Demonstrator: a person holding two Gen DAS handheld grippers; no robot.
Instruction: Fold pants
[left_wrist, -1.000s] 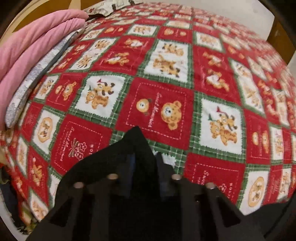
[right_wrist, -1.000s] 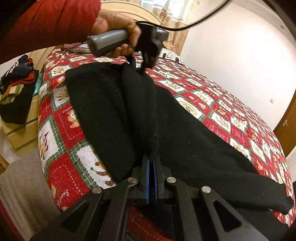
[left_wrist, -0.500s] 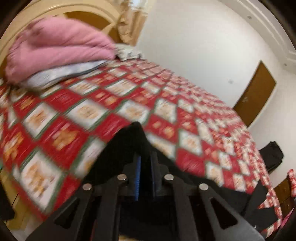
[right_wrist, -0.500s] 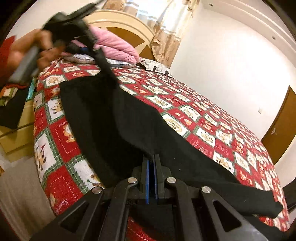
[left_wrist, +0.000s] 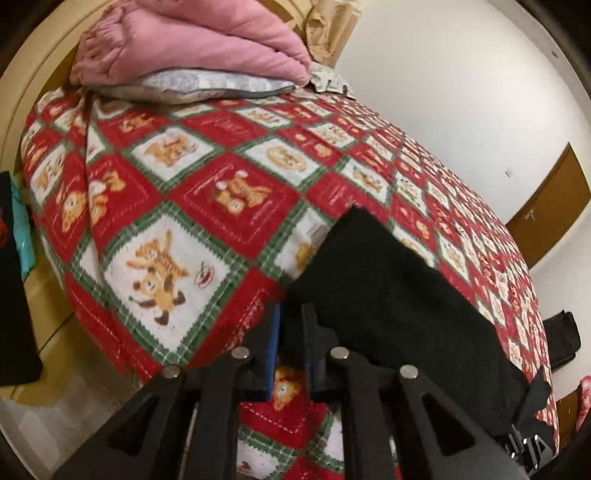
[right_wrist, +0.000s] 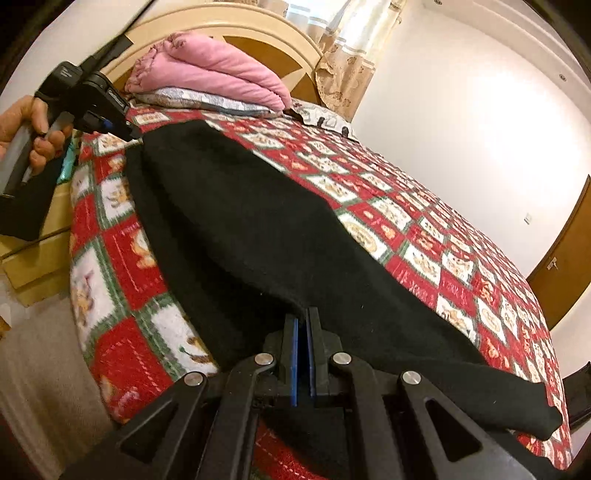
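Observation:
The black pants (right_wrist: 280, 243) lie stretched along the near edge of the bed, one leg end at the far right (right_wrist: 532, 417). My right gripper (right_wrist: 303, 325) is shut on a fold of the pants at the near edge. My left gripper (left_wrist: 291, 314) is shut on the pants' other end (left_wrist: 388, 295); in the right wrist view the left gripper (right_wrist: 133, 134) shows at the far left, pinching the black cloth near the pillows.
The bed has a red, green and white bear-print quilt (left_wrist: 192, 206). A pink folded blanket (left_wrist: 192, 40) on a grey pillow (left_wrist: 192, 86) lies by the headboard. A wooden door (right_wrist: 561, 266) stands at the right. A wooden nightstand (right_wrist: 33, 254) is left of the bed.
My left gripper has swung out past the bed's left edge with the pants' end, pulling the cloth flatter and longer. My right gripper stays shut on its fold.

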